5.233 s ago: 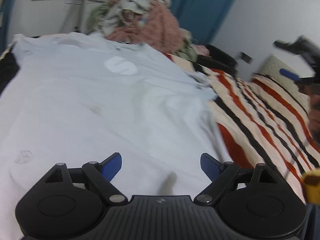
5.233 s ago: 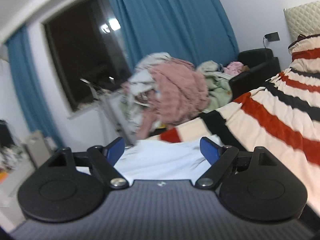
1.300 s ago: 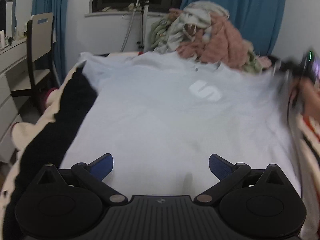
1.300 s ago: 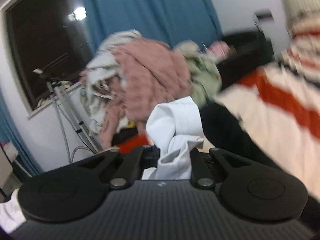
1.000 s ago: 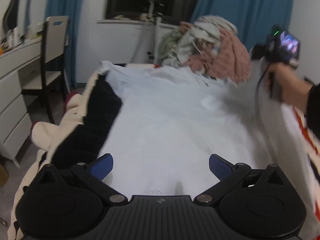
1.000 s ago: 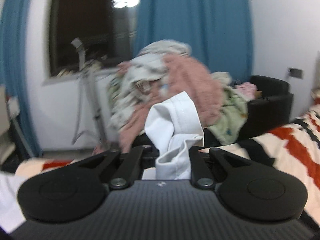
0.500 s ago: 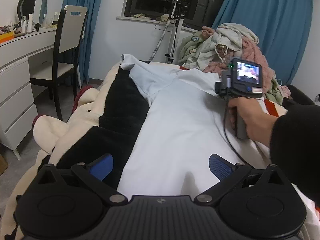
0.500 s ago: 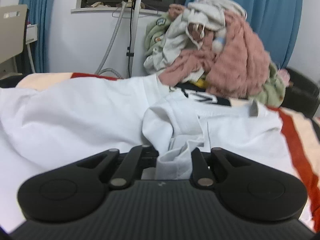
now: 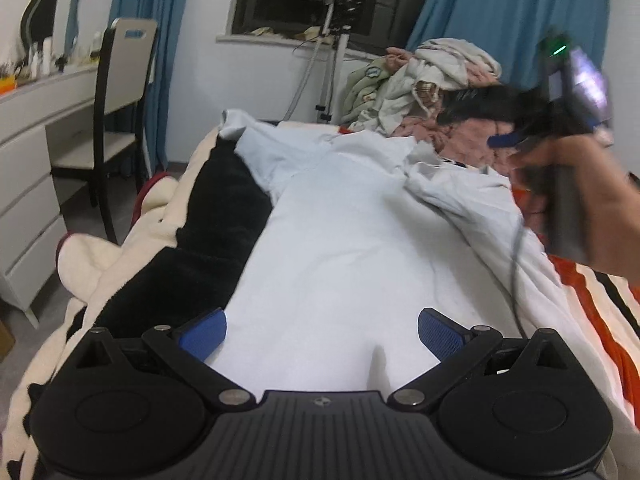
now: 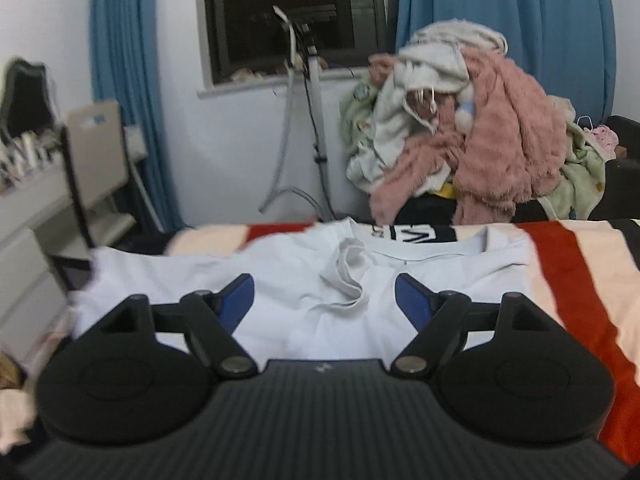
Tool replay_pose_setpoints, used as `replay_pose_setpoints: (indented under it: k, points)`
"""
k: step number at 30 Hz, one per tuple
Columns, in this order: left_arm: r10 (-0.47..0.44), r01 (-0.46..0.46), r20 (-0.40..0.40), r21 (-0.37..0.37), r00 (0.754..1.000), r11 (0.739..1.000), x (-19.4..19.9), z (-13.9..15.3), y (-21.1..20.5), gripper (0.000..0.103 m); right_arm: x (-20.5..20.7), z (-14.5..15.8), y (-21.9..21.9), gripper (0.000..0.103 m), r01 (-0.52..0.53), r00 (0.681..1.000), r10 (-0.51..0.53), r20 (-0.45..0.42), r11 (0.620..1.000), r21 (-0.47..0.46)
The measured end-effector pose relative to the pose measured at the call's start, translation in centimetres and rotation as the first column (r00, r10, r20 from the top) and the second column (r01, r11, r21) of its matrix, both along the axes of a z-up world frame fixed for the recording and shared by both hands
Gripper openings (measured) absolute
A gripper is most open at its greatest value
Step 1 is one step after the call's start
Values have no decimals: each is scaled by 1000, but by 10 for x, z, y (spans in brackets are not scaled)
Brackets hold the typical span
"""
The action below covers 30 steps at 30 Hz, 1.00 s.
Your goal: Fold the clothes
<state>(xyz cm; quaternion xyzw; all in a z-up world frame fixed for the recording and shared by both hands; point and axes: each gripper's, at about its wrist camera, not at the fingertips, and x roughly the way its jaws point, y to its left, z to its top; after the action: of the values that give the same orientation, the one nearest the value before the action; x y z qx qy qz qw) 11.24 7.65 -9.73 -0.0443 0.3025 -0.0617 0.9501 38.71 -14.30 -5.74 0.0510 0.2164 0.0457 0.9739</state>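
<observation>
The left gripper (image 9: 322, 334) is hovering low over the hem end of the white T-shirt (image 9: 340, 240), its jaws spread wide with nothing between them. The shirt is lying flat along the bed, on the striped blanket (image 9: 600, 292), with one side folded inward toward the middle. A black and cream plush throw (image 9: 192, 256) is lying just beside its left edge. Farther up, the right gripper (image 10: 324, 294) is hanging above the collar end, jaws parted and empty, a loose sleeve (image 10: 348, 276) lying crumpled between them on the shirt. Beyond the bed, a pile of clothes (image 10: 472, 128) is sitting heaped against the blue curtains (image 10: 560, 32).
</observation>
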Motion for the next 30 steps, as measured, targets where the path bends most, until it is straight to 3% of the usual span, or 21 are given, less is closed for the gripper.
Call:
replay_pose_setpoints:
  k: [8, 12, 16, 23, 30]
  points:
    - [-68, 68, 27, 12, 997, 998, -41, 20, -15, 103, -182, 51, -27, 79, 34, 997, -35, 71, 999, 19]
    - [-99, 96, 51, 56, 994, 994, -68, 33, -34, 103, -266, 44, -54, 79, 59, 995, -65, 80, 995, 79]
    - [-139, 131, 87, 95, 986, 987, -92, 37, -52, 103, -330, 18, -72, 79, 102, 988, -110, 107, 992, 75]
    - [-189, 179, 79, 122, 979, 976, -105, 28, -72, 102, -362, 2, -113, 79, 178, 970, -193, 147, 978, 112]
    - [-237, 236, -10, 168, 971, 957, -93, 3, -89, 97, -374, 5, -192, 80, 357, 897, -410, 164, 892, 277]
